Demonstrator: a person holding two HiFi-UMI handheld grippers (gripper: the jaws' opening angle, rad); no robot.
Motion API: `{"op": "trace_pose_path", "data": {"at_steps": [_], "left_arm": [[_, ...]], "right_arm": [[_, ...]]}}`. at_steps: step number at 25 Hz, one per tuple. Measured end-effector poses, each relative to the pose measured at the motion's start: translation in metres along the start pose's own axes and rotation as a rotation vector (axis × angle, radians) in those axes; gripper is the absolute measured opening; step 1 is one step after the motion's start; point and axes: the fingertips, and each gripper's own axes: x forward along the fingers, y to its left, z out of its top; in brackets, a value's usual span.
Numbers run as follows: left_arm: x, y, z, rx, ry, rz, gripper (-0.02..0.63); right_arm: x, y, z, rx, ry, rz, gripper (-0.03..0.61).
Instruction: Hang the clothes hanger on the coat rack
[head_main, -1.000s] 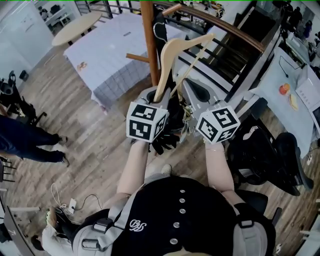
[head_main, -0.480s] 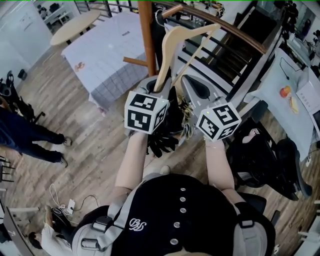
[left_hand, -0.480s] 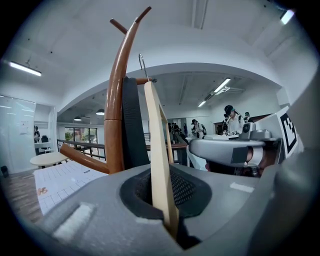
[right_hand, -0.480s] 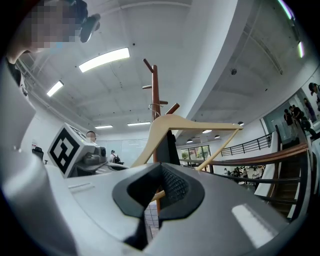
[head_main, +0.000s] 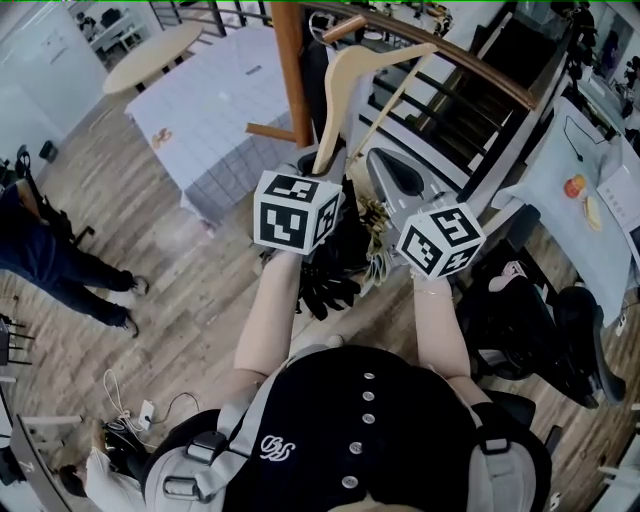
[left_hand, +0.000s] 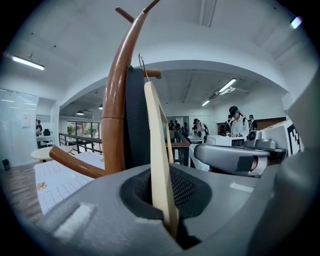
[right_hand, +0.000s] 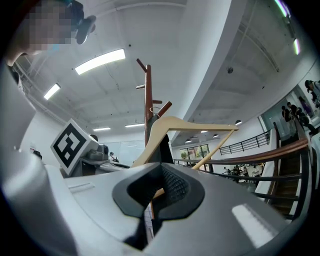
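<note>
The hanger (head_main: 335, 100) is now nearer to the coat rack (head_main: 288, 70).
The left gripper (left_hand: 169, 225) pinches its arm end, probably light, stiff wood; the right gripper (right_hand: 150, 220) is closed, empty.

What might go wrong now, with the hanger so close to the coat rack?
1. The left gripper pinches the wooden hanger at one end only, so the long piece might tip sideways or slip out.
2. Its thin metal hook is right beside a peg of the coat rack, and something dark hangs by that peg. The hook might miss the peg or snag there.
</note>
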Motion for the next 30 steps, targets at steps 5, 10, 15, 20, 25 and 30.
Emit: {"op": "trace_pose_path", "data": {"at_steps": [5, 10, 15, 20, 25, 30], "left_arm": [[0.006, 0.0, -0.003, -0.014, 0.013, -0.005, 0.003], [0.012, -0.001, -0.007, -0.024, 0.031, -0.009, 0.004], [0.014, -0.002, -0.015, -0.044, 0.046, -0.019, 0.005], [0.014, -0.003, -0.022, -0.046, 0.047, -0.033, 0.006], [0.009, 0.0, -0.026, -0.06, 0.036, -0.022, 0.01], [0.004, -0.002, -0.025, -0.106, 0.001, -0.009, 0.012]], "right_arm": [[0.004, -0.001, -0.005, 0.007, 0.011, 0.012, 0.0], [0.004, -0.006, -0.005, 0.021, 0.004, -0.002, 0.0], [0.005, -0.003, -0.014, 0.034, 0.013, 0.0, 0.0], [0.002, -0.004, -0.023, 0.054, 0.024, -0.007, 0.0], [-0.003, -0.004, -0.027, 0.065, 0.026, -0.018, 0.0], [-0.008, 0.0, -0.03, 0.077, 0.031, -0.018, 0.0]]}}
